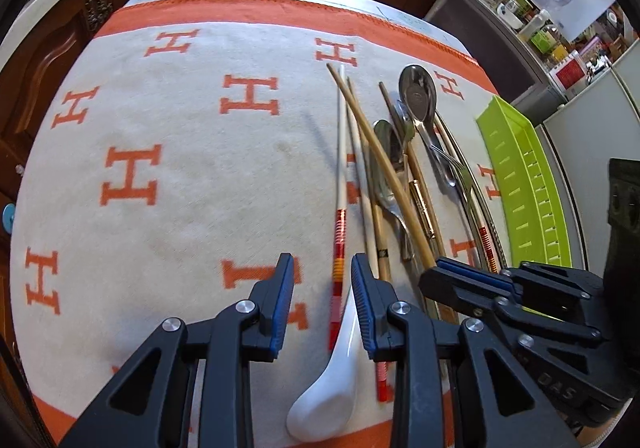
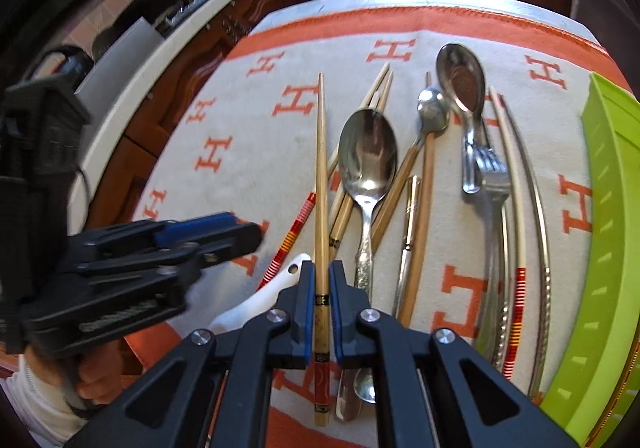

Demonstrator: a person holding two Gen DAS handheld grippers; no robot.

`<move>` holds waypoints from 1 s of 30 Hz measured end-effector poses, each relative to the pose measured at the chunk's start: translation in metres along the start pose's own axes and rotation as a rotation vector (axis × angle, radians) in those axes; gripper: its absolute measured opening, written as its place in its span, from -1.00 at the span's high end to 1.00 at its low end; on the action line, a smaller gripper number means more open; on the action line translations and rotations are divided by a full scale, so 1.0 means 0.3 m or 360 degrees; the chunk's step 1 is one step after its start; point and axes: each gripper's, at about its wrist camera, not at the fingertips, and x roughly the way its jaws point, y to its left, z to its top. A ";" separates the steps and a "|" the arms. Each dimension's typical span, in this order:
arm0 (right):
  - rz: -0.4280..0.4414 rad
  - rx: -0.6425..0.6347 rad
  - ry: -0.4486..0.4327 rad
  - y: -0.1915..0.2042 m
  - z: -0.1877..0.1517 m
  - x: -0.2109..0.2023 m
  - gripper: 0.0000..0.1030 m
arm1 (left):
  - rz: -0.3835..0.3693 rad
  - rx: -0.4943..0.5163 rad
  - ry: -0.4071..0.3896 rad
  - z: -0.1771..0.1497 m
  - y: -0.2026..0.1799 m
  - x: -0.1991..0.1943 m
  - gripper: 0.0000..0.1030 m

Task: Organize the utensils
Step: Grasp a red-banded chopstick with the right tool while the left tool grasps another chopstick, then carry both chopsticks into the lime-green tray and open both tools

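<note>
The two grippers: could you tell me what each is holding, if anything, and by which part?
The right gripper clamps a bamboo chopstick near its decorated thick end. The left gripper is open, holding nothing.

left gripper [image 1: 322, 288] jaws parted, right gripper [image 2: 322, 288] jaws clamped

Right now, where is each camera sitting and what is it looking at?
Left wrist: sits on the left tool, looking forward over the cloth; its open fingers straddle a white chopstick; the right tool shows.
Right wrist: sits on the right tool, shut on a bamboo chopstick; the left tool shows.
Both share the big spoon, white spoon and green tray.
</note>
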 end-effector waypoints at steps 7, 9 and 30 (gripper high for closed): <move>0.0029 0.0025 -0.0083 -0.025 -0.002 -0.067 0.87 | 0.0063 0.0044 0.0052 0.051 -0.048 0.077 0.65; 0.0037 0.0038 -0.0093 -0.033 -0.003 -0.076 0.87 | 0.0096 0.0075 0.0044 0.054 -0.067 0.087 0.66; 0.0053 0.0255 -0.0282 -0.199 -0.051 -0.237 0.87 | 0.0155 -0.0054 -0.0180 0.108 -0.066 -0.129 0.94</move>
